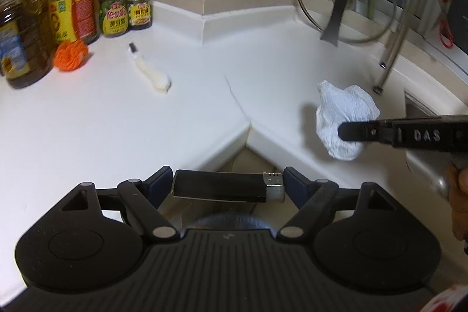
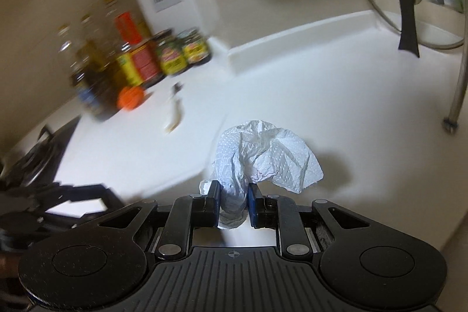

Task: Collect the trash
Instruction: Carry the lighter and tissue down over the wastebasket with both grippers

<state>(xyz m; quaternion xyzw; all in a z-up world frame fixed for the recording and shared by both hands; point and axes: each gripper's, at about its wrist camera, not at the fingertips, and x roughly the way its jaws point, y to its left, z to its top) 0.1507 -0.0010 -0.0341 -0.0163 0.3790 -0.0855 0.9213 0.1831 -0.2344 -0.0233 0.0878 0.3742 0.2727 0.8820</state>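
Left gripper (image 1: 228, 184) wide, clamped endwise on a lighter (image 1: 222, 186). Right gripper (image 2: 233, 205) narrow, pinching a tissue (image 2: 263, 160) flopping toward 1 o'clock.

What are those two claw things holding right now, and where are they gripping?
The left gripper clamps a black lighter lengthwise, by its two ends. The right gripper pinches a crumpled paper towel by its lower bunched end.

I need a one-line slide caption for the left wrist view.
Left gripper holds a black lighter lengthwise above the white counter; right gripper carries crumpled paper towel.
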